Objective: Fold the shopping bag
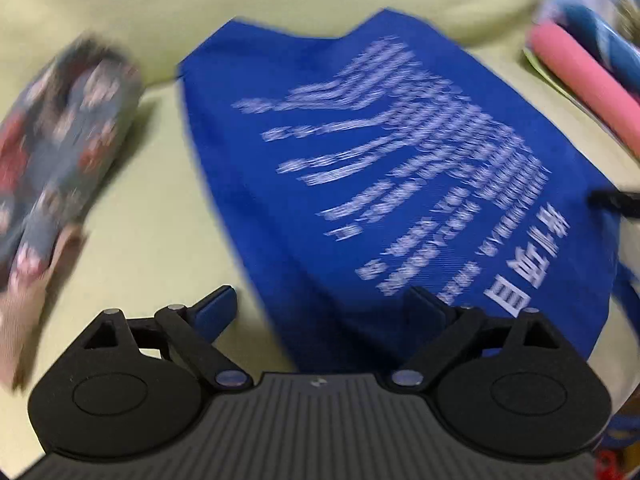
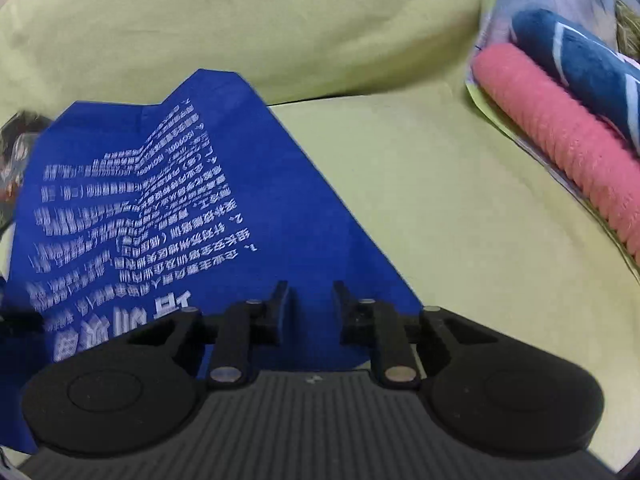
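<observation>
A blue shopping bag (image 1: 360,168) with white printed text lies flat on a yellow-green cushion (image 1: 152,240). The left wrist view is motion-blurred. My left gripper (image 1: 326,304) is open wide over the bag's near left edge, holding nothing. In the right wrist view the bag (image 2: 168,208) fills the left half, its far edge rumpled. My right gripper (image 2: 310,300) hovers over the bag's near right corner with its jaws partly open, a gap of blue cloth showing between them; no cloth is pinched. A dark tip of the right gripper (image 1: 616,200) shows at the bag's right edge.
A patterned grey and red cloth item (image 1: 60,152) lies left of the bag. A pink rolled towel (image 2: 560,152) and a dark blue one (image 2: 580,68) lie on a printed cloth at the right. The cushion's backrest (image 2: 280,20) rises behind.
</observation>
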`<move>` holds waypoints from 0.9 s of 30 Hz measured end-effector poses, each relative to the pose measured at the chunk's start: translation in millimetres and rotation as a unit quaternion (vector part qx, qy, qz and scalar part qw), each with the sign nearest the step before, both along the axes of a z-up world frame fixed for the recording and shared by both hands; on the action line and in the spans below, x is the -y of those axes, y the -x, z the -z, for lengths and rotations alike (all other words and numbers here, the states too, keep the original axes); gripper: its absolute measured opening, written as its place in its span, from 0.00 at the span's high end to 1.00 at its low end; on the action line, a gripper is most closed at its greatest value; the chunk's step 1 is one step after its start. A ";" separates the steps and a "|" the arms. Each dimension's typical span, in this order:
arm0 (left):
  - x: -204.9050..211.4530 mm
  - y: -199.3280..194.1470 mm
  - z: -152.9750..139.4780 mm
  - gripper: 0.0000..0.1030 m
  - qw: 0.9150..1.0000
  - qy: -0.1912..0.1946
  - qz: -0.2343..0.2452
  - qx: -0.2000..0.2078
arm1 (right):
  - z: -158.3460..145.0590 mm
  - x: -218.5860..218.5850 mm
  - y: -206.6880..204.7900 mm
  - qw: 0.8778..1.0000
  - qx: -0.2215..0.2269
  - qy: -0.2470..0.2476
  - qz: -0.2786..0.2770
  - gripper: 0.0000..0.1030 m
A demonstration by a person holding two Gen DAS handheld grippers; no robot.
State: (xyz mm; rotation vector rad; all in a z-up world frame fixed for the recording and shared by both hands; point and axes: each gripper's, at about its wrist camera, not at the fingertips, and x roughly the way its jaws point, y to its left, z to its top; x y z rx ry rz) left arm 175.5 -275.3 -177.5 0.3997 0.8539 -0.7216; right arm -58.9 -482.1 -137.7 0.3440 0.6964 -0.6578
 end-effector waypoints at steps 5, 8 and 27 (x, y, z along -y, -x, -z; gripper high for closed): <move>-38.0 -2.3 -30.9 0.12 0.997 0.009 -0.056 0.052 | -46.0 -75.1 21.3 0.993 0.046 0.035 -0.102 0.67; -57.0 3.9 -39.6 0.12 0.995 0.009 -0.076 0.066 | -50.3 -139.2 15.5 0.975 0.043 0.037 -0.213 0.63; -99.1 78.3 -59.7 0.12 0.994 0.005 -0.008 0.109 | -33.0 -106.6 28.0 0.916 -0.185 0.265 -0.238 0.99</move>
